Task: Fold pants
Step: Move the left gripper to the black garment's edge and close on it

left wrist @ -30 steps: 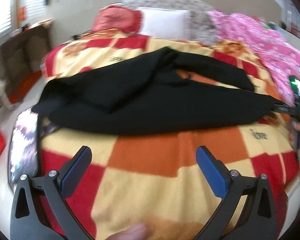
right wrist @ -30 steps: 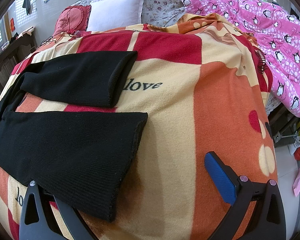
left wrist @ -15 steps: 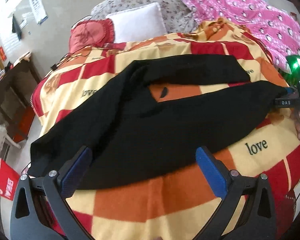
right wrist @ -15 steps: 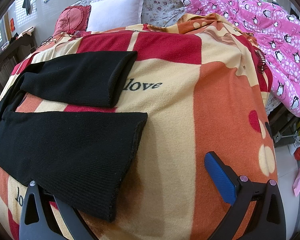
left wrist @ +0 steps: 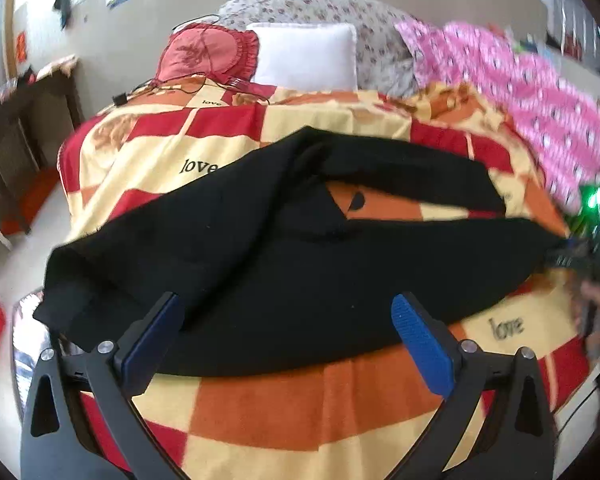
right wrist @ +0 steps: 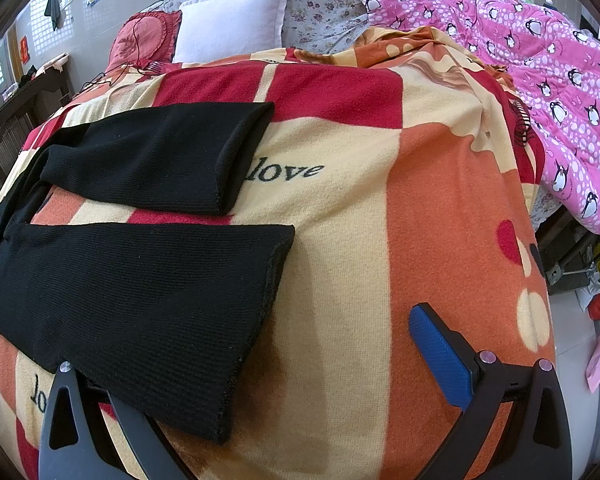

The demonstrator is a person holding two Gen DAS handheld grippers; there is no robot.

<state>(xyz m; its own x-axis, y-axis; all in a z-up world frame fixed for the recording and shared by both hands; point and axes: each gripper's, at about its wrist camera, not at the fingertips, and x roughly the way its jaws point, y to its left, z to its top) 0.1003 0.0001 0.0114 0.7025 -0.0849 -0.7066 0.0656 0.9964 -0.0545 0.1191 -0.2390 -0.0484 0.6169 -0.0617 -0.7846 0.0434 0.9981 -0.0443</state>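
we're spreading both grippers wide, left point(left wrist: 286, 330) over the black knit pants point(left wrist: 284, 248) waist at 6 o'clock, right point(right wrist: 256, 360) straddling the near hem for folding.

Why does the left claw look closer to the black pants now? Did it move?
Yes. The left claw moved forward; its tips now overlap the black pants, leaving less checked blanket between.
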